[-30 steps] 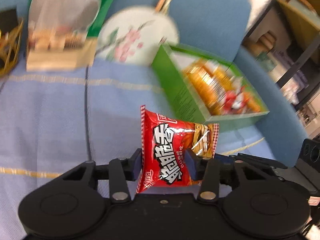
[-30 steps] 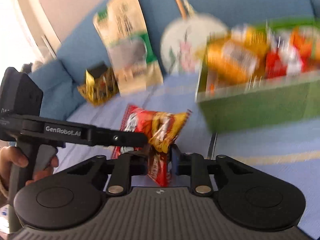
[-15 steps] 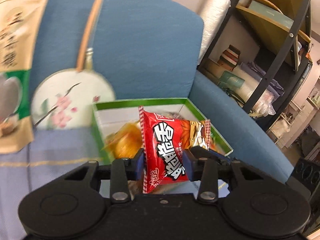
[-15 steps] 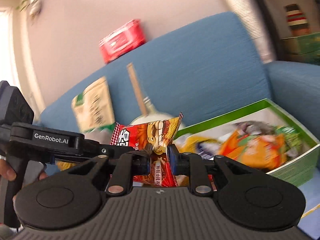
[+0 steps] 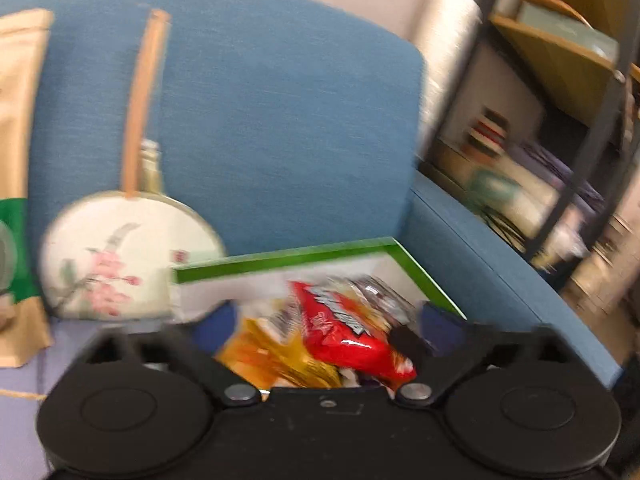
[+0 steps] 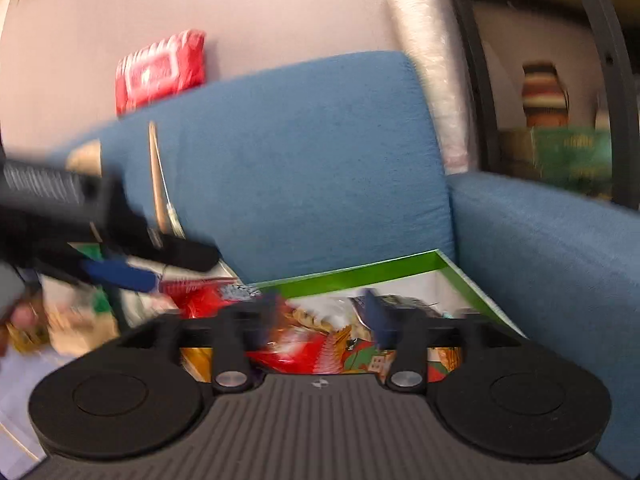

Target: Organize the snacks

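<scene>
A green-rimmed box on the blue sofa holds several snack packets. The red snack packet lies loose in the box on an orange packet. My left gripper is open over the box, its fingers wide on either side of the packet. My right gripper is open too, above the same box, with the red packet below its fingers. The left gripper shows at the left of the right wrist view. Both views are blurred.
A round painted fan with a wooden handle and a tan and green bag lean on the sofa back left of the box. A red pack sits on the sofa back. The sofa arm and a shelf unit are on the right.
Both grippers were shut on the red packet over the box. Now both have opened and the packet has dropped into the box.
</scene>
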Motion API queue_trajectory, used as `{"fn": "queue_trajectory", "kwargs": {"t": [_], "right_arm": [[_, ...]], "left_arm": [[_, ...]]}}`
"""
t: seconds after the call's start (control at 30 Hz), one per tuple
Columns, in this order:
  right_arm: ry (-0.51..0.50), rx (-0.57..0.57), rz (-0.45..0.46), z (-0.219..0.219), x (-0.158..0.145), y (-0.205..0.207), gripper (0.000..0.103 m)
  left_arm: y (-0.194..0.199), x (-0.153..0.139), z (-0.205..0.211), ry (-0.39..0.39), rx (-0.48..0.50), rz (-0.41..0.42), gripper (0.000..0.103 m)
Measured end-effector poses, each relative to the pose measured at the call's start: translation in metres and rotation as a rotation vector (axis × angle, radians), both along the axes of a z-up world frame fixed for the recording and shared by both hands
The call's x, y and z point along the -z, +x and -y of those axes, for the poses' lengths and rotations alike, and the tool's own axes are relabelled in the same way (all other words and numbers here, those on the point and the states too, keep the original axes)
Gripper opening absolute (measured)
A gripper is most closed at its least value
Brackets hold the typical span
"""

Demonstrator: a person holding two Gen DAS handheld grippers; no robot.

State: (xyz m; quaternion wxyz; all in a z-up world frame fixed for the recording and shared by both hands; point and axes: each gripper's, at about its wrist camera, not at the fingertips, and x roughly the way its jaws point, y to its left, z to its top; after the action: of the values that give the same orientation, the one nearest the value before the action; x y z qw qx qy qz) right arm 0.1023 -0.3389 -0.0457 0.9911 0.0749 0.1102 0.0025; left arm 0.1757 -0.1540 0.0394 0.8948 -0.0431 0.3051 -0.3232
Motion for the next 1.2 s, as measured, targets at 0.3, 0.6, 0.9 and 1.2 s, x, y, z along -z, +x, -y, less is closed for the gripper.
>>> {"fn": "queue_trajectory", "kwargs": {"t": [0.3,0.6,0.9,1.2], "right_arm": [[0.006,-0.011,-0.016,-0.013,-0.008,-0.028,0.103],[-0.102,0.126,-0.096,-0.038,-0.016,-0.072,0.103],[-0.126,0.216,-0.252,-0.044,0.017,-0.096,0.103],[-0.159,0.226,-0.275,-0.046,0.023,-0.092,0.103]], "left_arm": [[-0.025,-0.004,-0.044,-0.006,-0.071,0.017,0.103],[-0.091,0.011,-0.067,0.122,-0.229,0.041,0.103],[-0.136,0.049,-0.056,0.282,-0.263,0.014,0.103],[-0.137,0.054,-0.049,0.314,-0.294,0.013,0.103]]}}
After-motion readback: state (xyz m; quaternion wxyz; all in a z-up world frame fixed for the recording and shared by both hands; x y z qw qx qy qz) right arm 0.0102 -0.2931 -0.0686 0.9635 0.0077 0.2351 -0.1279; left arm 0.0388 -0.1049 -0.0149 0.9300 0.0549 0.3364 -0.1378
